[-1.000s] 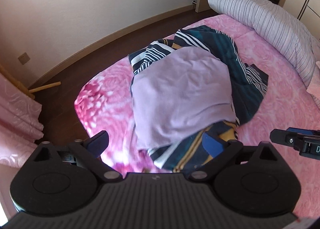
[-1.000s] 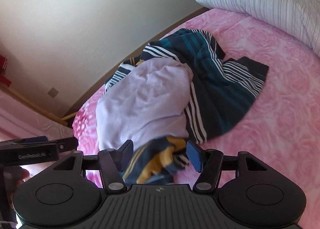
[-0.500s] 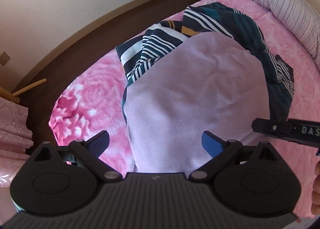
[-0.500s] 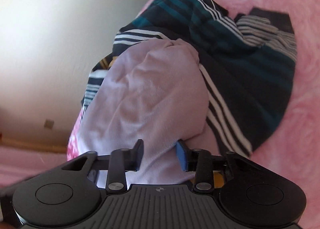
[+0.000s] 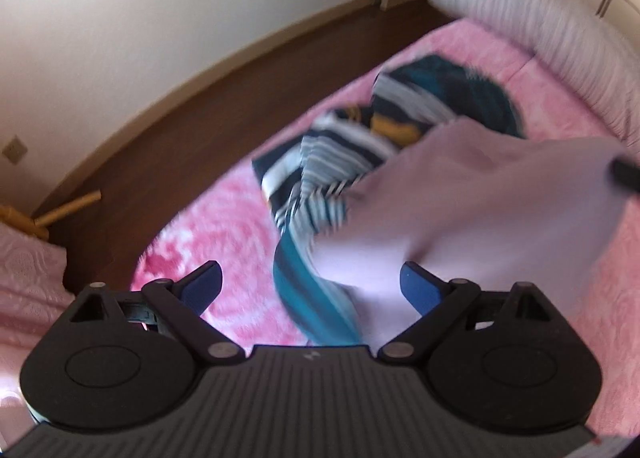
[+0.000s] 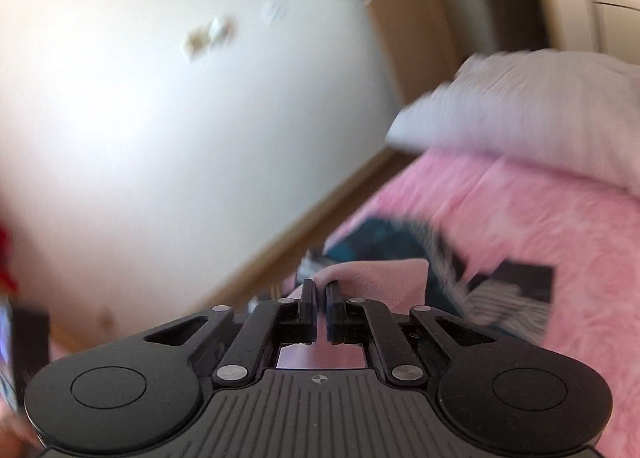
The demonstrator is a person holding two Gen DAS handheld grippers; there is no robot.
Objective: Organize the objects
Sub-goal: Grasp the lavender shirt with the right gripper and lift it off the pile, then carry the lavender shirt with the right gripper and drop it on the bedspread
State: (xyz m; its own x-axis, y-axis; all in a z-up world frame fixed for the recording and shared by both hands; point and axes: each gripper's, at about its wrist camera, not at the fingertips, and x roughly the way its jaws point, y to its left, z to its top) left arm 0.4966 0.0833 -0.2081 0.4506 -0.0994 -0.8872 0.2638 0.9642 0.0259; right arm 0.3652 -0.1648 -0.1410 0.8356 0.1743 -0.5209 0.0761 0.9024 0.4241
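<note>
The right gripper (image 6: pixel 319 308) is clamped on a fold of the lilac cloth (image 5: pixel 480 210), which drapes ahead of its jaws. The left gripper (image 5: pixel 310 286) stands wide apart above the cloth's near edge and the striped garment (image 5: pixel 340 162) on the pink bed (image 5: pixel 224 218).
</note>
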